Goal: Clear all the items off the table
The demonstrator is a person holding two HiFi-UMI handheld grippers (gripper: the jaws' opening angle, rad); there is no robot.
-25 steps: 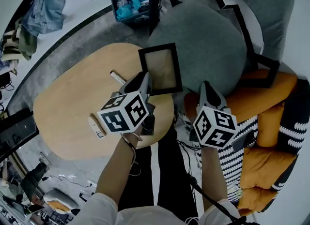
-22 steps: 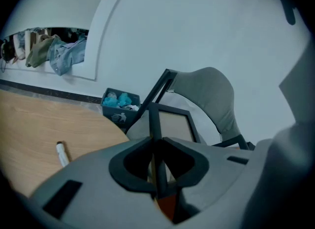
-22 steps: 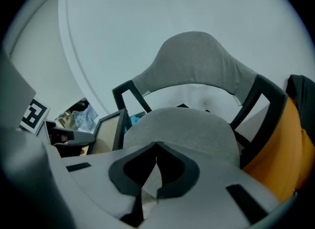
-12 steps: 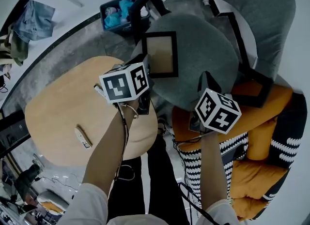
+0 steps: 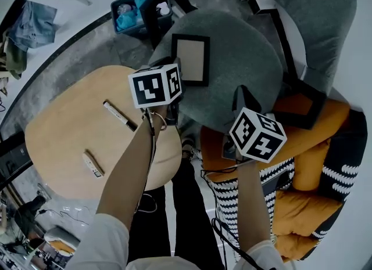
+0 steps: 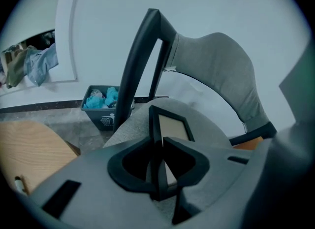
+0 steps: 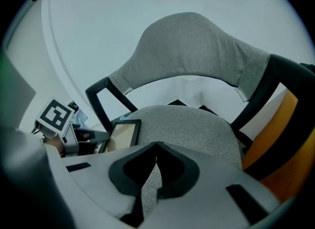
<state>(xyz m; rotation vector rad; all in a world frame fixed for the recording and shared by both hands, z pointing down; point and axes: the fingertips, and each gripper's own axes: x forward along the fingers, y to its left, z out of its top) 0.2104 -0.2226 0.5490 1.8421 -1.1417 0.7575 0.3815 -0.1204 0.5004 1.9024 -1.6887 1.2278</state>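
Note:
A black picture frame [image 5: 190, 58] with a tan panel lies on the grey chair seat [image 5: 244, 60]. My left gripper [image 5: 176, 67] has the frame's near left edge between its jaws, which are opening; in the left gripper view the frame [image 6: 173, 127] runs away from the left gripper [image 6: 157, 142]. The right gripper [image 5: 238, 93] hovers over the seat's near side, shut with nothing in it; from the right gripper [image 7: 156, 145] the frame [image 7: 123, 133] shows at the left. On the wooden table [image 5: 64, 129] lie a white marker pen [image 5: 119, 115] and a small white stick [image 5: 93, 164].
A blue bin [image 5: 131, 16] with teal things stands on the floor beyond the table. The chair's black armrests and grey back enclose the seat. Orange cushions [image 5: 314, 147] and a black-and-white striped fabric lie to the right. My legs are below the table's near edge.
My left gripper has carried the picture frame off the table's far edge and onto the chair seat. The right gripper has shifted slightly toward the seat.

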